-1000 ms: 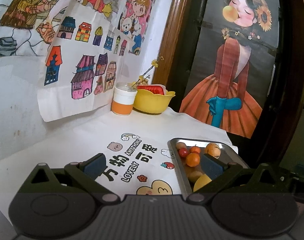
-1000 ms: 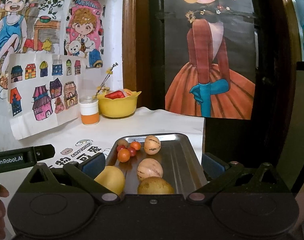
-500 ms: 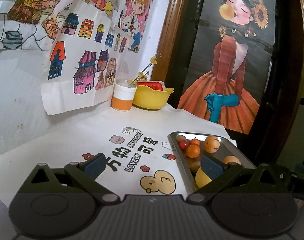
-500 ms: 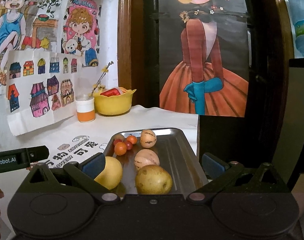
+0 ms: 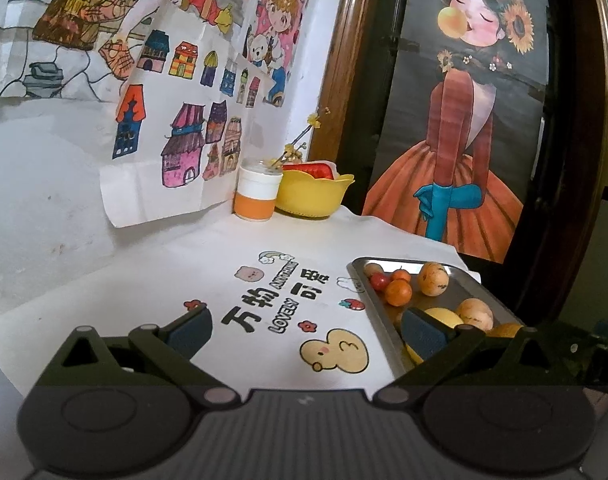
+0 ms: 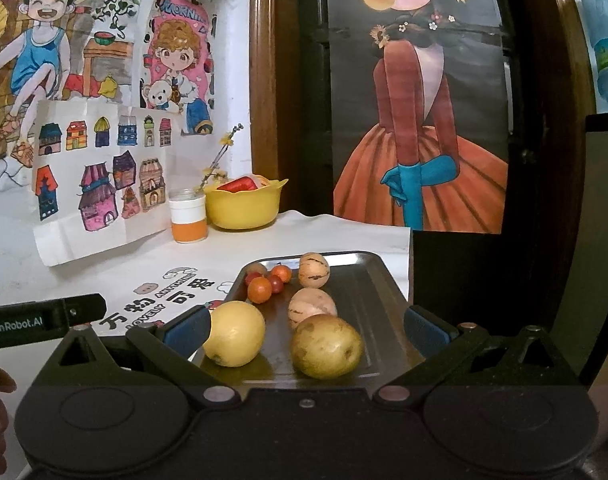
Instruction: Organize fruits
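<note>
Fruits: a mixed lot is gathered in a metal tray (image 6: 367, 280) that sits at the right edge of the table (image 5: 152, 280), on a white cloth printed with cartoon figures and lettering.
Far end of tray: small red and orange round fruits (image 6: 260, 289) are clustered at the far left corner, with a striped pale fruit (image 6: 313, 270) just beside them.
Middle of tray: a second striped pale fruit (image 6: 311, 307) is seen, touching or nearly touching the fruit in front of it.
Near end of tray: a large yellow fruit (image 6: 236, 334) lies at the left and a speckled yellow-brown fruit (image 6: 327, 346) at the right, slightly apart.
Right hand-held gripper (image 6: 307, 326): it is held wide open over the near end of the tray, with nothing gripped; the left pad (image 6: 188, 327) is seen just beside the large yellow fruit.
Left hand-held gripper (image 5: 305, 330): it is spread wide open and empty above the printed cloth, its right pad (image 5: 421, 330) over the tray's left rim.
Far corner of table: a yellow bowl (image 5: 313, 200) holding something red is set against the wall, with a white and orange cup (image 5: 257, 196) touching it on the left.
Wall: children's coloured drawings (image 5: 176, 128) are pinned behind the table.
</note>
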